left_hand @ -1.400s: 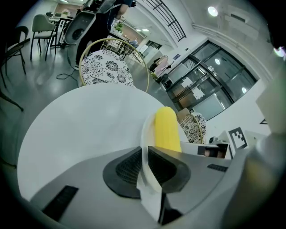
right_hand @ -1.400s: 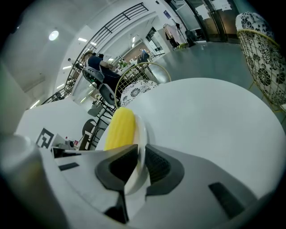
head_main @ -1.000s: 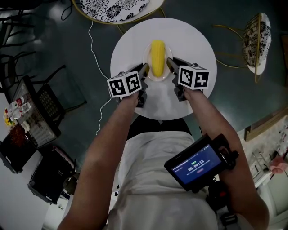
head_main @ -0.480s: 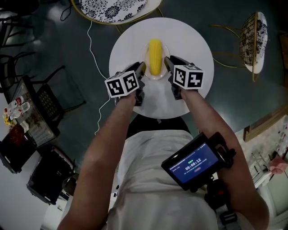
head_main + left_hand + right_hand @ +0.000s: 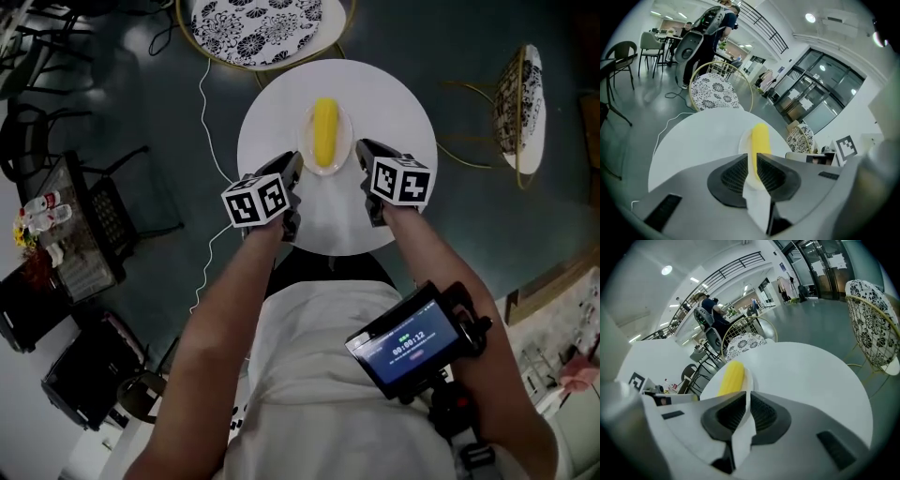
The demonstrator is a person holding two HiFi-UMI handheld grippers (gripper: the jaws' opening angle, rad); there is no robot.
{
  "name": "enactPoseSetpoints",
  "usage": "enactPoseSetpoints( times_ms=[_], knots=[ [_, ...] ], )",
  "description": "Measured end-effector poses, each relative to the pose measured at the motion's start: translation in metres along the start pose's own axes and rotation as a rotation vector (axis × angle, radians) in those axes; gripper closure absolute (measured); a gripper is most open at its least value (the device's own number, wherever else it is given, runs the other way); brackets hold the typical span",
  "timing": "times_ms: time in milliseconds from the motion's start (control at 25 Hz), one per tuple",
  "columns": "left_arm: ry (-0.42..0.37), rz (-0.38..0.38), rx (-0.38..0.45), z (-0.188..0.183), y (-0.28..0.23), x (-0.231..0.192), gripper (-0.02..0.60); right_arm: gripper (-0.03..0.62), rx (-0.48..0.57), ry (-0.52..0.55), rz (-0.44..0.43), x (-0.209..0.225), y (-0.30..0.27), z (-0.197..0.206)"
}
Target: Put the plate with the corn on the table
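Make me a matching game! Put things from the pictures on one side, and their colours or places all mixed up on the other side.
Things:
1. corn
2. plate
3. table
4. chair

Colours or places:
a. black-and-white flower pattern
b. yellow
c. big, round and white, below the plate
d. small and white, right under the corn

Right pairs: 1-b, 2-d, 3-c, 4-a.

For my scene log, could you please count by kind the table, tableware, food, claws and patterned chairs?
Round white table: 1
White plate: 1
Yellow corn cob: 1
Claws (left claw, right claw): 2
Black-and-white patterned chairs: 2
Total: 7
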State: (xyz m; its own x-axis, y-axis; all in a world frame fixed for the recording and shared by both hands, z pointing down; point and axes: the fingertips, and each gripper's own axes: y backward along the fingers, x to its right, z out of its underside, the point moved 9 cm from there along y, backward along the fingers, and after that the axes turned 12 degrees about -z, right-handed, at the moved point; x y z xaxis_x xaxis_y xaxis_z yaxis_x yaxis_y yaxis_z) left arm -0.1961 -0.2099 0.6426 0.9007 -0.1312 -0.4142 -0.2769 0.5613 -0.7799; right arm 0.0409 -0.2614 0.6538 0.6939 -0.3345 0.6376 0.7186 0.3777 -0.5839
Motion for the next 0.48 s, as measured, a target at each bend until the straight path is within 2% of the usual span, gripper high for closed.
enactPoseSetpoints(
  times_ms=[80,160,480],
  knots=[
    [-0.006,-0.007,0.019,0.006,0.015,0.006,0.541,0.585,0.008,0.010,-0.009,-0.007,0.012,0.002],
    [-0.014,-0.008,0.040,0.012,0.028,0.014,0.574,0.585,0.020,0.022,-0.025,-0.014,0.025,0.003],
    [-0.096,0.064,0.108,0.041,0.083,0.046,0.574,0.585,0.061,0.061,-0.104,-0.042,0.077,0.012]
  ],
)
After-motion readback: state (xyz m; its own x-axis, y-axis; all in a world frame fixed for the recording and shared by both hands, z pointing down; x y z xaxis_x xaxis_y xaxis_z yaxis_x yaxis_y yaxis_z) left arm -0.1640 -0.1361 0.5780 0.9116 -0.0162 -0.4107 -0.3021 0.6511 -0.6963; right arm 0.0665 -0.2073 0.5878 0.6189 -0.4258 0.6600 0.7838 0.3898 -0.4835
